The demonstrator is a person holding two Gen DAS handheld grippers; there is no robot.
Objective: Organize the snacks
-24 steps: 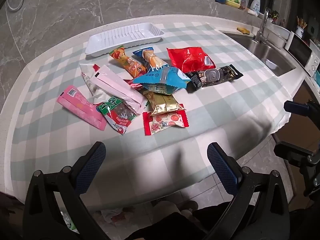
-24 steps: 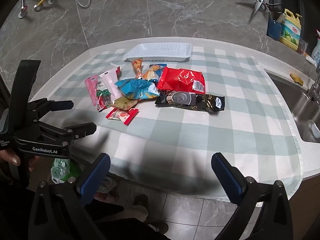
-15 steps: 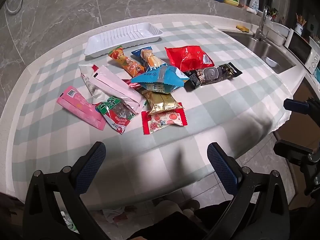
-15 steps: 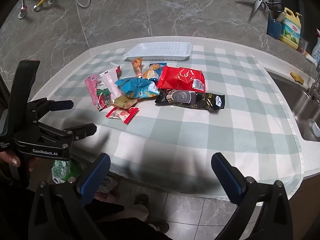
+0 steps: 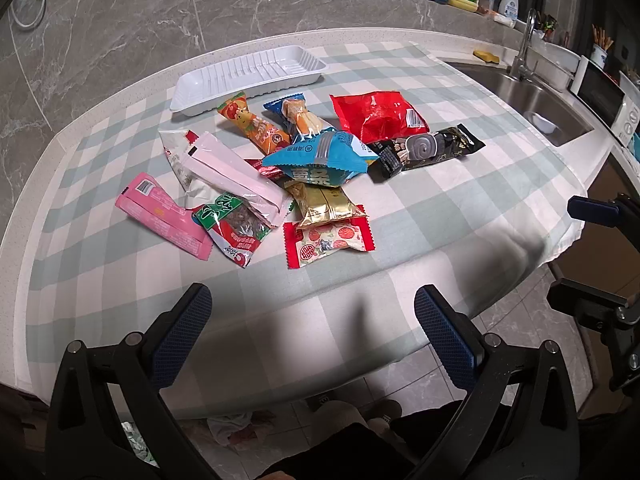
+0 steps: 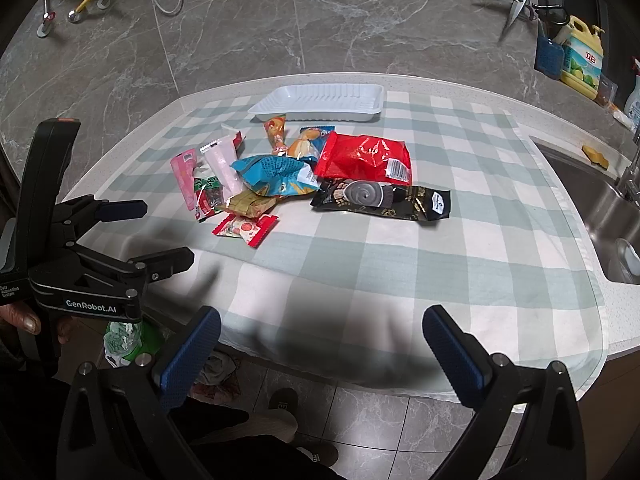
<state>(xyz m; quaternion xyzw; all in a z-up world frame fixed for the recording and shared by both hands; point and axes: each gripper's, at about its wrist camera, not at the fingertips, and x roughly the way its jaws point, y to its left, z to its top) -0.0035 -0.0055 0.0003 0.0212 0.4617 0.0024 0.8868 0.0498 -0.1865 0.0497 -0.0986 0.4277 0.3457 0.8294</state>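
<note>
Both claws, left claw and right claw, hang spread wide and empty above the counter's near edge. The snack packets lie heaped mid-cloth, apart from the empty white tray at the far side, presumably their destination.

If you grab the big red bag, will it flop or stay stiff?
The red bag looks puffy and crinkled, so it would probably bend and feel light. Its shiny wrapper might slip. It lies flat on the tablecloth, so it shouldn't roll.
</note>
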